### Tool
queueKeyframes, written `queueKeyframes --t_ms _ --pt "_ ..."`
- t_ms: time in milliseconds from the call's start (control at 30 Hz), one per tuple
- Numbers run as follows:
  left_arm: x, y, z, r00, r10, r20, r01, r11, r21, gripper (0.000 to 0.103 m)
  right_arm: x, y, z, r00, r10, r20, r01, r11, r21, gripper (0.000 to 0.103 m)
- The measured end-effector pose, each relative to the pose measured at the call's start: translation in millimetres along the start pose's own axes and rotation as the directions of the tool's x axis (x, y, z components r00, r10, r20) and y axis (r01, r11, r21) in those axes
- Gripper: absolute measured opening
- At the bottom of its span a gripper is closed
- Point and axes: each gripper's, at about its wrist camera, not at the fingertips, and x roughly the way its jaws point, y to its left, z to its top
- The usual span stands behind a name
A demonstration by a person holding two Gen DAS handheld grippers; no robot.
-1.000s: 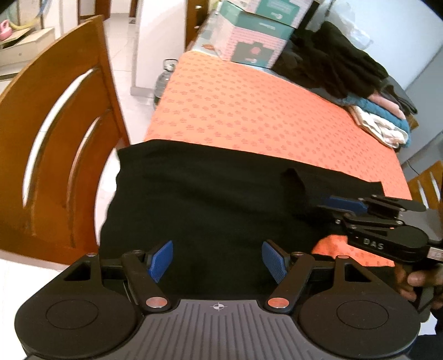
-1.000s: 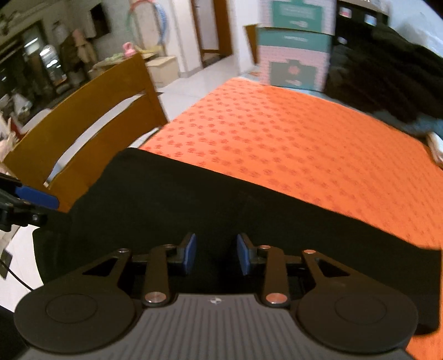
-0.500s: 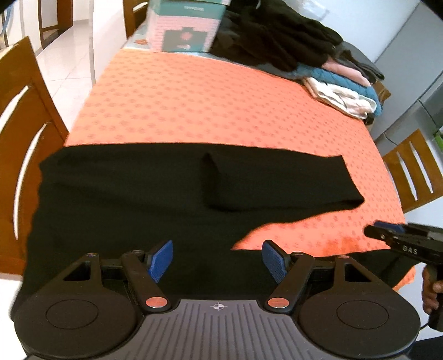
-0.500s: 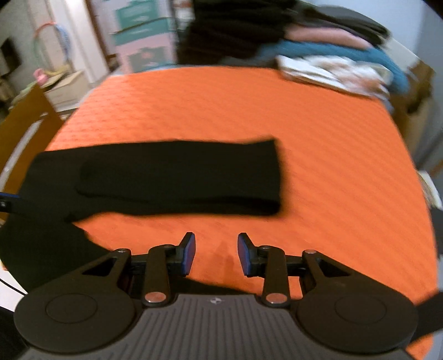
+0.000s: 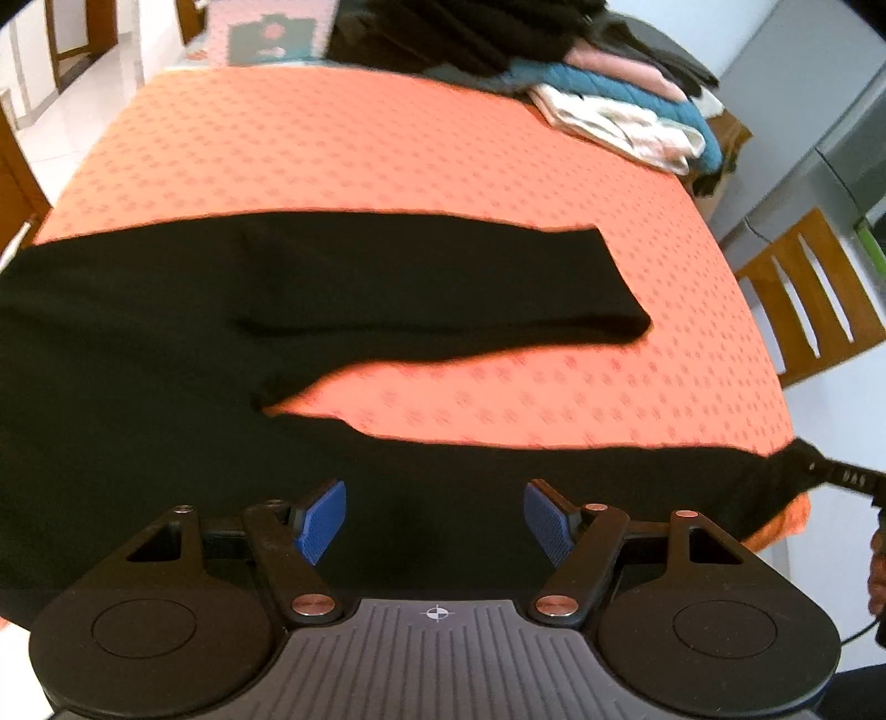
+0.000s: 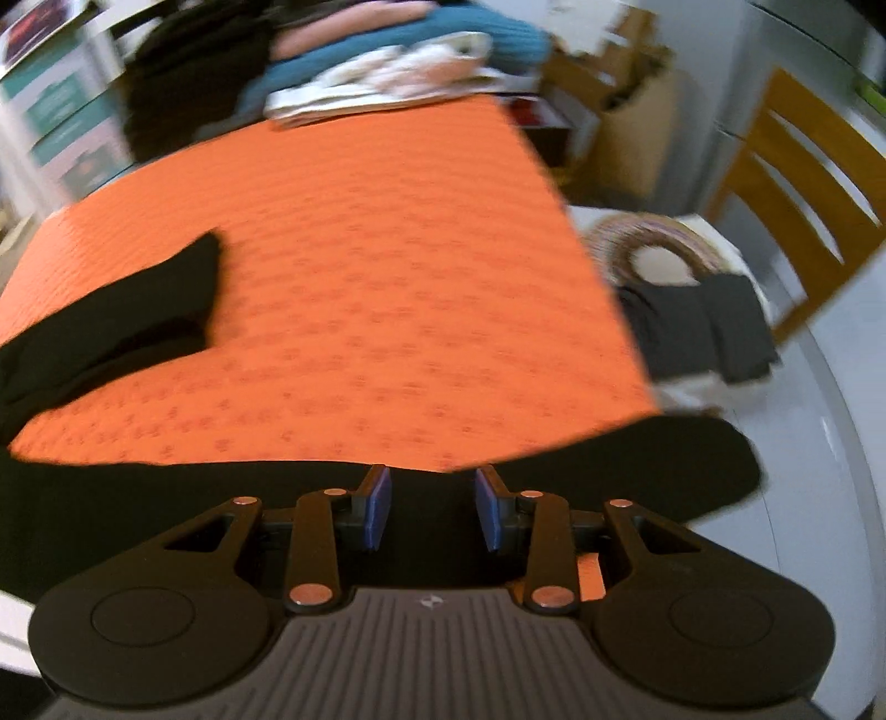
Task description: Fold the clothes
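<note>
Black trousers (image 5: pixel 166 343) lie across the orange tablecloth (image 5: pixel 387 144). The far leg (image 5: pixel 443 282) is laid flat and ends mid-table. The near leg (image 5: pixel 554 476) runs along the front edge to the right corner. My left gripper (image 5: pixel 436 518) is open above the near leg, with nothing between its pads. My right gripper (image 6: pixel 433 507) hovers over the near leg's end (image 6: pixel 637 459), slightly open, with the dark cloth under it. In the left wrist view the right gripper (image 5: pixel 841 476) shows at the table's right corner, held by a hand (image 5: pixel 877 554).
A pile of clothes (image 5: pixel 620 111) and a pink and teal box (image 5: pixel 271 33) stand along the far edge. A wooden chair (image 5: pixel 814 299) stands to the right. Beside the table's right side sit a woven basket (image 6: pixel 653 249) and dark folded cloth (image 6: pixel 709 327).
The right gripper let go of the far leg after laying it across the table and moved to the near leg's right end. Both views swung rightwards and the left gripper pulled back.
</note>
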Motion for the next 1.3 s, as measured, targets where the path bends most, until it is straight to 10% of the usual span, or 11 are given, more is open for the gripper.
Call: queueKeyframes --t_ms 433,800,867,967,1300 --pt "38.7 -74.3 -29.2 0.997 -0.041 -0.07 0.048 0.994 0.098 0.073 -1.4 -149.2 -19.0 0.998 -0.064 0.016 0.05 0.89 0.453 0.044" --pt "52.8 -95.2 -31.9 0.994 -0.033 -0.106 0.044 0.993 0.105 0.073 38.3 -198.5 13.8 0.998 0.07 0.006 -0.066 0.907 0.416 0.049" --pt "55.3 -97.9 -32.1 0.993 -0.031 -0.112 0.043 0.994 0.104 0.073 44.9 -201.0 19.0 0.993 0.118 0.002 -0.109 0.91 0.4 0.042" --pt "59.2 -102.0 -32.5 0.992 -0.029 -0.122 0.041 0.994 0.103 0.073 50.8 -204.2 24.9 0.98 0.197 -0.001 -0.182 0.91 0.373 0.003" --pt "69.9 -112.9 -28.5 0.988 -0.025 -0.155 0.043 0.993 0.111 0.073 22.3 -241.7 -7.4 0.97 0.241 -0.025 -0.216 0.907 0.36 0.002"
